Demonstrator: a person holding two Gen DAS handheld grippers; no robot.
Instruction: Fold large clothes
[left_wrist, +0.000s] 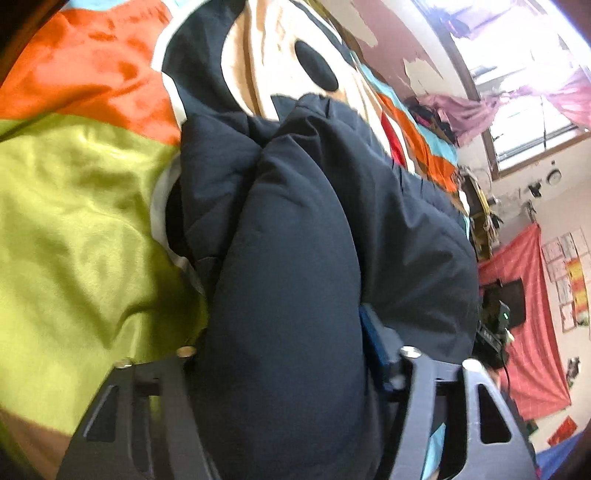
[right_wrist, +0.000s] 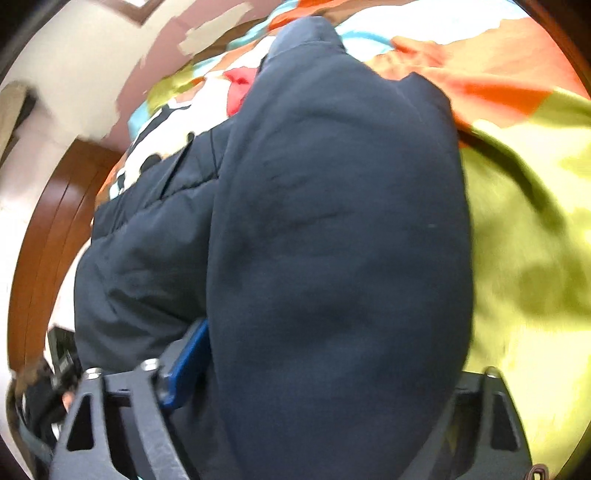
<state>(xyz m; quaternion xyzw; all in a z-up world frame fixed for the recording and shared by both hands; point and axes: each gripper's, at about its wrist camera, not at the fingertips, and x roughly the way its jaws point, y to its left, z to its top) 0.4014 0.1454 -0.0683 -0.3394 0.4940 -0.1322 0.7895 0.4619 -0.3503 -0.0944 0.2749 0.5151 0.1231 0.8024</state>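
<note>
Jacket (left_wrist: 295, 258) fills both wrist views: dark navy, padded, bunched into thick rolls on the bedspread (left_wrist: 74, 221).

Your left gripper (left_wrist: 284, 354) has a fat fold of that fabric between its fingers. One blue pad (left_wrist: 375, 343) shows on the right side, pressed against the cloth; the other finger is buried under the roll, so you can't see it. Fingers stand fairly wide because of the bulk, but they are clamped on the fold.

Your right gripper (right_wrist: 332, 369) looks the same: a big navy bulge sits between the fingers, with a blue pad (right_wrist: 186, 363) touching the fold on the left side. The opposite finger is hidden by fabric. It grips the jacket too.

Bedspread under the jacket is a bright print: yellow-green patch nearest your grippers, orange (left_wrist: 85, 74) beyond it, plus cream, black and light blue further up. In the right view, quilted seams of the jacket run off to the left of the gripped roll, toward a brown wooden bed frame (right_wrist: 48, 236).

Left view also catches a window (left_wrist: 524, 81) with purple cloth hanging by it, and a red cloth (left_wrist: 528, 314) on the wall at right. Both frames are a bit motion-blurred.
</note>
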